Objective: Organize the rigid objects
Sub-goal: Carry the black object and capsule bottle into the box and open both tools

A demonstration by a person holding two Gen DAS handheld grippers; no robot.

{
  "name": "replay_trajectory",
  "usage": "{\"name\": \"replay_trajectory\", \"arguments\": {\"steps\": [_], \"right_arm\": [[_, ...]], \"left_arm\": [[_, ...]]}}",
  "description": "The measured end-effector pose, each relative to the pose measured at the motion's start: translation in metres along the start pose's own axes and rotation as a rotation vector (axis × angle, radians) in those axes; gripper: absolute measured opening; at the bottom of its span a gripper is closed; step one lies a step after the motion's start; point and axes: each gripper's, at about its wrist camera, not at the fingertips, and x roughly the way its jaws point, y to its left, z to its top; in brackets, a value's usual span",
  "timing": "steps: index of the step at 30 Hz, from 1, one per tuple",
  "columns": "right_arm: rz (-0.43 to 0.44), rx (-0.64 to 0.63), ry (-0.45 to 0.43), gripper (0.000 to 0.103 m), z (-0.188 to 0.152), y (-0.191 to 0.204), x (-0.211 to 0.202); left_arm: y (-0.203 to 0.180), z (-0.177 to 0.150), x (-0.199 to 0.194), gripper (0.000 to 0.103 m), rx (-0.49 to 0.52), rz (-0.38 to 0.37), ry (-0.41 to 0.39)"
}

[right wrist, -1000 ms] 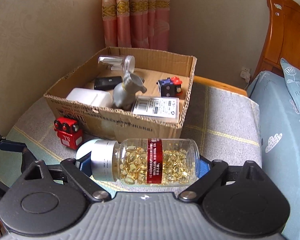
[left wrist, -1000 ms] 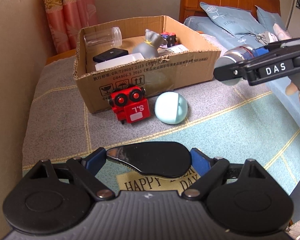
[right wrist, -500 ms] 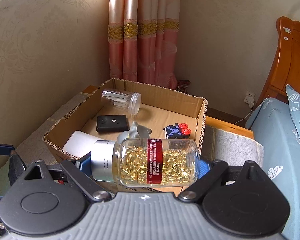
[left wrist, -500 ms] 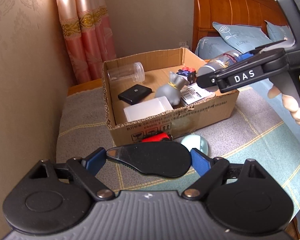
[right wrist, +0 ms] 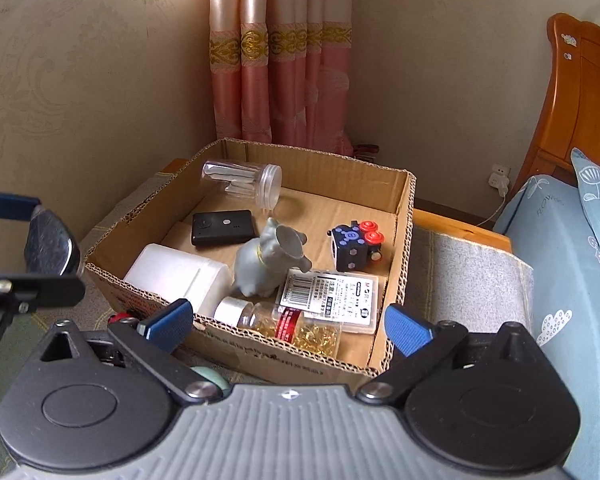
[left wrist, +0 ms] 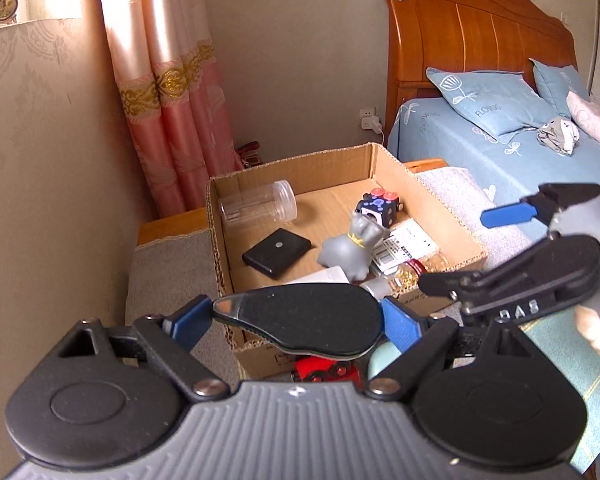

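Two views, left wrist first: the left gripper (left wrist: 298, 316) pinches a flat black oval object (left wrist: 300, 322) just short of the cardboard box (left wrist: 436, 196); carry it over the near wall before letting go. At 2 o'clock, a wooden bed with blue pillows; pink curtain at 11.

Right wrist view: the right gripper (right wrist: 288, 322) has just been opening and stands spread, nothing between its pads; the capsule bottle (right wrist: 288, 322) lies inside the box's near edge. Grey woven cloth covers the surface.

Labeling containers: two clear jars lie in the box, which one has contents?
The capsule bottle by the near wall of the cardboard box: gold capsules, red label, white cap. The clear jar at the far wall looks nearly empty.
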Motion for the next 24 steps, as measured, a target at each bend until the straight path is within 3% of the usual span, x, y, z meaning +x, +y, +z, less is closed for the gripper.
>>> {"name": "replay_trajectory", "arguments": {"steps": [12,24], "right_arm": [[-0.056,0.093,-0.013,0.103,-0.028,-0.009,-0.025],[-0.082,0.109,0.005,0.103,-0.032,-0.012,-0.028]], "left_arm": [[-0.018,0.079,0.067,0.089,0.012,-0.075,0.067],[-0.040,0.109,0.125,0.089,0.002,-0.073,0.142]]}}
